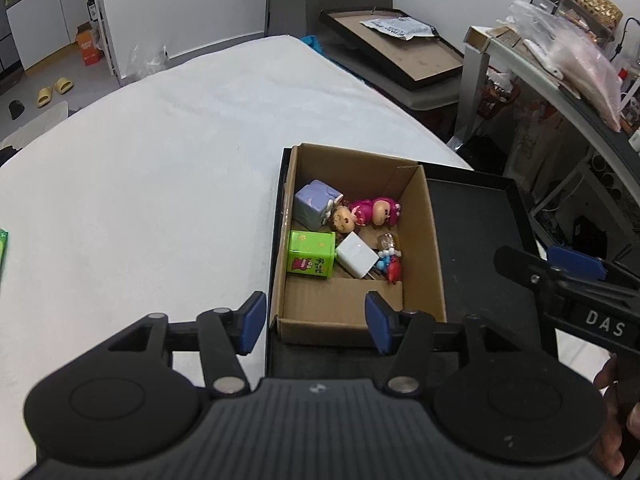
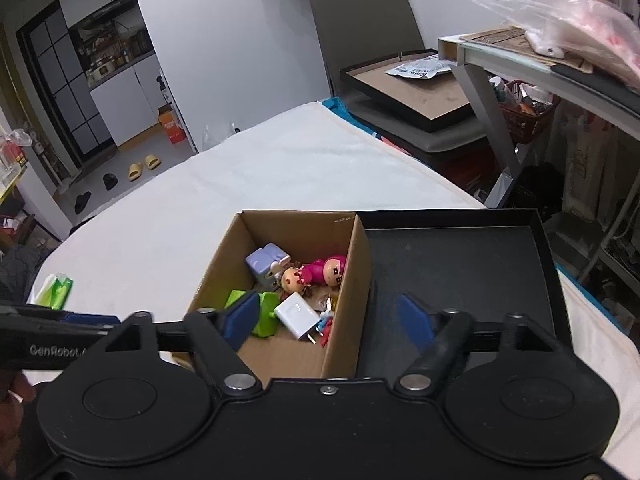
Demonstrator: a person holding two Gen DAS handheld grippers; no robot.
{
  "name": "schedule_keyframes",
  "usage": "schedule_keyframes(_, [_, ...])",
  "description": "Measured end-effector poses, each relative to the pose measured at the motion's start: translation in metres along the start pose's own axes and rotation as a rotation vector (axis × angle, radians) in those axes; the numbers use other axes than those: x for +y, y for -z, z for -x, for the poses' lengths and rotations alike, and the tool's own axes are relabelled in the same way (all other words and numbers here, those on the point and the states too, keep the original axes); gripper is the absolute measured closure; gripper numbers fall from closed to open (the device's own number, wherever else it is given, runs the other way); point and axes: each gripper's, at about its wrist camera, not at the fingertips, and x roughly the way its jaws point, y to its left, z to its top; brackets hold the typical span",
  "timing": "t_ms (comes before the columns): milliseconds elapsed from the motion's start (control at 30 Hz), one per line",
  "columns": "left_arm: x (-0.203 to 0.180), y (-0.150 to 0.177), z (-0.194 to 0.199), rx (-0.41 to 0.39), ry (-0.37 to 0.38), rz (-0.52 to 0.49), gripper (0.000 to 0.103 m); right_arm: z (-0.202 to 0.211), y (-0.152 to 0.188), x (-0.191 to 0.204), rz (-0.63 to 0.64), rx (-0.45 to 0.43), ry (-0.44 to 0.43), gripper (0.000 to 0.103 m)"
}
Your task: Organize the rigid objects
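A cardboard box (image 1: 424, 216) sits in the left part of a black tray (image 1: 476, 220) on the white table. In it lie a green box (image 1: 311, 254), a white charger (image 1: 357, 256), a lilac cube (image 1: 316, 202), a pink figure (image 1: 374, 210), a small doll head (image 1: 343, 218) and small red-blue bits (image 1: 390, 264). My left gripper (image 1: 316, 322) is open and empty above the box's near edge. My right gripper (image 2: 328, 322) is open and empty over the box (image 2: 352, 264) and tray (image 2: 460, 260); the green box (image 2: 266, 312) and charger (image 2: 298, 314) show between its fingers.
A green packet (image 2: 54, 288) lies on the white table (image 1: 160, 160) at the left. Beyond the table stand a grey chair with a framed board (image 1: 400, 52) and a cluttered glass desk (image 1: 560, 72) at the right. The right gripper shows at the right edge of the left wrist view (image 1: 576, 276).
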Motion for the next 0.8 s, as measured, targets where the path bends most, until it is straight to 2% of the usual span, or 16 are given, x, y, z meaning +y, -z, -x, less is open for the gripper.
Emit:
schedule_keyframes(167, [-0.005, 0.005, 0.017, -0.03, 0.014, -0.016, 0.047, 0.025, 0.003, -0.002, -0.039, -0.046, 0.029, 0.02])
schedule_keyframes(267, [-0.008, 0.008, 0.028, -0.034, 0.023, -0.024, 0.046, 0.041, 0.004, -0.003, -0.048, -0.063, 0.045, 0.008])
schedule_keyframes(333, [-0.011, 0.01, 0.036, -0.043, 0.024, -0.035, 0.039, 0.052, 0.004, -0.003, -0.056, -0.073, 0.053, 0.0])
schedule_keyframes(467, [-0.015, 0.014, 0.052, -0.072, 0.006, -0.054, 0.027, 0.075, 0.006, -0.006, -0.098, -0.09, 0.05, 0.0])
schedule_keyframes(800, [-0.017, 0.04, 0.093, -0.105, 0.056, -0.08, 0.015, 0.115, 0.021, 0.001, -0.129, -0.13, 0.096, 0.0])
